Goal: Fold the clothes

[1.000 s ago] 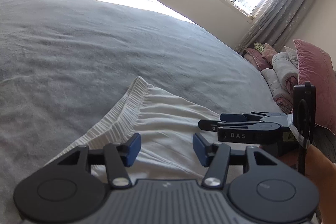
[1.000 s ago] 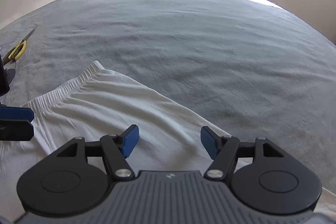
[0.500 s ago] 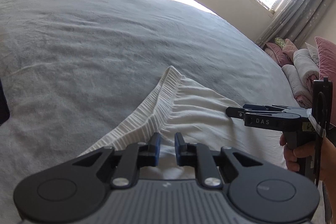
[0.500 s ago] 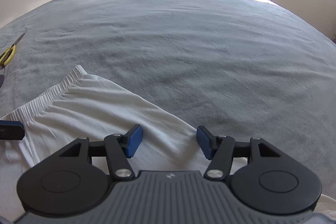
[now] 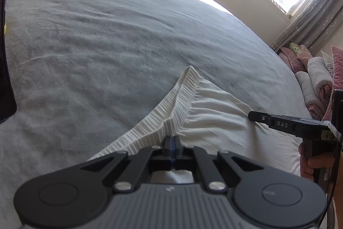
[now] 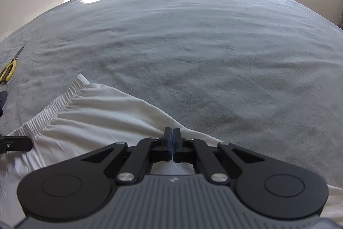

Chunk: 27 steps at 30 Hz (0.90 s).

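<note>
I have the left gripper (image 5: 172, 141) clamped on the white cotton garment's (image 5: 205, 109) ribbed waistband (image 5: 171, 100), the right gripper (image 6: 172, 132) pinching its side edge; the waistband runs away from me.

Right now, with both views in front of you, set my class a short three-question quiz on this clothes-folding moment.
1. True or false: the left gripper is shut on the ribbed waistband of the white garment.
2. Which yellow-handled tool lies on the grey bedspread? A pliers, B scissors, C brush.
3. Fill in: the right gripper pinches the garment's ___ edge, near or far from the camera?

Key: 1 true; 2 B; 3 far.
</note>
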Motion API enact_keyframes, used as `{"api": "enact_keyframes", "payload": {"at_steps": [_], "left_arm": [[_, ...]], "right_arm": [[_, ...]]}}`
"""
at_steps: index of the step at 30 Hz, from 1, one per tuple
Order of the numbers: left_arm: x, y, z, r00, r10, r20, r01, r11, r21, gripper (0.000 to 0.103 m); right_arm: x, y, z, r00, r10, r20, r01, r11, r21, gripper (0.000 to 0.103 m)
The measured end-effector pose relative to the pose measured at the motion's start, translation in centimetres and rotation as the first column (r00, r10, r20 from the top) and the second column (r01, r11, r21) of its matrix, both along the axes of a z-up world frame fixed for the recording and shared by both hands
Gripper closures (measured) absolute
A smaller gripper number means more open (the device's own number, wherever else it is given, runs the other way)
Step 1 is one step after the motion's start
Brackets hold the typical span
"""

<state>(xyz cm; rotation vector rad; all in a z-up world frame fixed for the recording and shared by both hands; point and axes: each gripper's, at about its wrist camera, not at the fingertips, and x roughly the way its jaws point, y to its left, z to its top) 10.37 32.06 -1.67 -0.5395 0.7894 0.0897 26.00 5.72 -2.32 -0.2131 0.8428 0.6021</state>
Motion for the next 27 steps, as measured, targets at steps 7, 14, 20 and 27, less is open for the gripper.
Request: {"api": "enact_keyframes", "payload": {"at_steps": [7, 14, 20, 27], "left_arm": [[0.2, 0.1, -0.2, 1.000, 0.000, 0.001, 0.000, 1.000, 0.019, 0.101], [-0.2, 0.1, 0.0, 1.000, 0.008, -0.002, -0.008, 1.000, 0.019, 0.101], [-0.5, 0.2, 0.0, 1.000, 0.012, -0.004, -0.012, 1.000, 0.012, 0.101], [-0.2, 0.3, -0.1, 1.000, 0.010, -0.011, -0.009, 1.000, 0.010, 0.101]], "right_arm": [[-3.5, -0.8, 4.2, 0.999, 0.029, 0.036, -0.030, 0.998, 0.047, 0.103], [-4.6, -0.2, 5.6, 0.993, 0.077, 0.089, -0.076, 0.997, -0.007, 0.088], [-3.6, 0.8, 3.2, 0.994, 0.077, 0.078, -0.072, 0.996, -0.058, 0.049], [-1.0, 1.2, 0.4, 0.996, 0.037, 0.080, -0.027, 0.991, -0.129, 0.049]]}}
